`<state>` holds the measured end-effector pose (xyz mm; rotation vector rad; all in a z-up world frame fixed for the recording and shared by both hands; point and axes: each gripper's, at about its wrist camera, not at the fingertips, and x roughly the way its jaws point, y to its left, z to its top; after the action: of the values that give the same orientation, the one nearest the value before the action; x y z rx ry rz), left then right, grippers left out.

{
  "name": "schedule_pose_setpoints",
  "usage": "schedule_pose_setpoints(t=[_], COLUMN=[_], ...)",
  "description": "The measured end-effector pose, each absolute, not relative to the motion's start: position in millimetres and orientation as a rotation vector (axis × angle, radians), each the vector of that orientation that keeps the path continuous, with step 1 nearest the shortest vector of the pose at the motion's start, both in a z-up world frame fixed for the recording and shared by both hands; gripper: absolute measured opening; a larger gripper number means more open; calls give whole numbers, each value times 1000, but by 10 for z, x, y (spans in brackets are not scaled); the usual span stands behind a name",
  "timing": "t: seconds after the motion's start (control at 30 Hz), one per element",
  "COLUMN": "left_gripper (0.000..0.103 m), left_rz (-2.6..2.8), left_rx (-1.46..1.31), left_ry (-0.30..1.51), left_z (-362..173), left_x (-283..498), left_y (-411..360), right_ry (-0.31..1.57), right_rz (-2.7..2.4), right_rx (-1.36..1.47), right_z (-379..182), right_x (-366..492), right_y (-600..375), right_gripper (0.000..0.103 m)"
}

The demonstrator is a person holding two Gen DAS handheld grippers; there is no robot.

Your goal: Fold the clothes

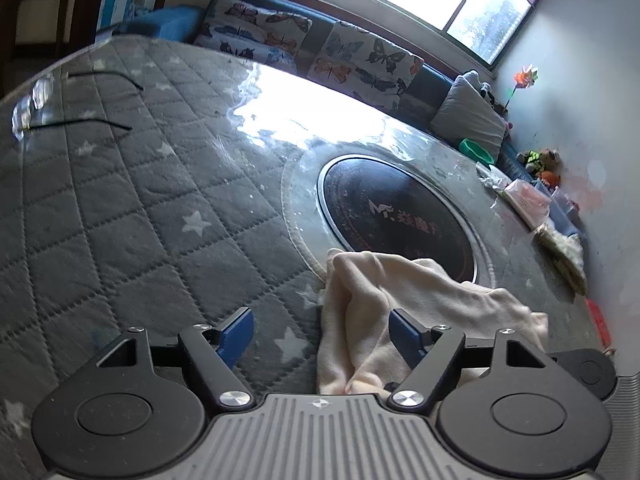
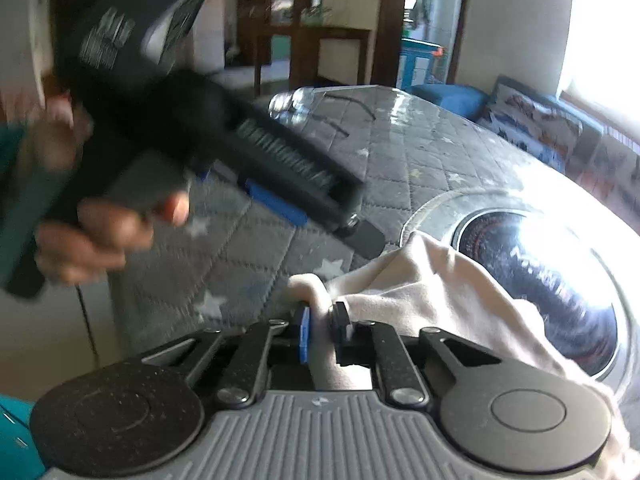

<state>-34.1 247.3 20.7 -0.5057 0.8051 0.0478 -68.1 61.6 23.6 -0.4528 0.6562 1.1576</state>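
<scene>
A cream garment (image 1: 404,300) lies bunched on the grey quilted star-pattern table cover (image 1: 140,200), partly over a dark round hotplate (image 1: 396,208). My left gripper (image 1: 322,336) is open; part of the cloth lies between its blue fingers (image 1: 236,334), nearer the right one. In the right wrist view my right gripper (image 2: 322,330) is shut on a fold of the cream garment (image 2: 432,292). The left gripper (image 2: 280,184), blurred and held by a hand, hovers above the cover to the upper left.
A sofa with butterfly cushions (image 1: 320,48) runs behind the table. Packets and a pink box (image 1: 528,200) sit at the table's right edge. A clear bottle (image 2: 296,104) and black cables (image 1: 100,76) lie at the far left. A wall stands at the right.
</scene>
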Motion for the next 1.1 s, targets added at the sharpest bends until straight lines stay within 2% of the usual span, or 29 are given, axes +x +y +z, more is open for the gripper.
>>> schedule_pose_setpoints(t=[0.37, 0.57, 0.67, 1.1], left_gripper=[81, 79, 73, 73], left_rz=[10, -20, -42, -89], left_rx=[-696, -737, -749, -796], left_ry=[866, 906, 913, 924], left_z=[99, 34, 17, -14], left_x=[-220, -144, -120, -57], left_y=[2489, 2444, 2423, 2395], right_ry=[680, 664, 665, 646], right_rz=[1167, 1181, 1181, 1200], right_rx=[-250, -233, -219, -186], right_z=[414, 467, 464, 499], right_x=[-473, -469, -464, -477], right_y=[238, 214, 208, 189], right_gripper=[6, 6, 5, 5])
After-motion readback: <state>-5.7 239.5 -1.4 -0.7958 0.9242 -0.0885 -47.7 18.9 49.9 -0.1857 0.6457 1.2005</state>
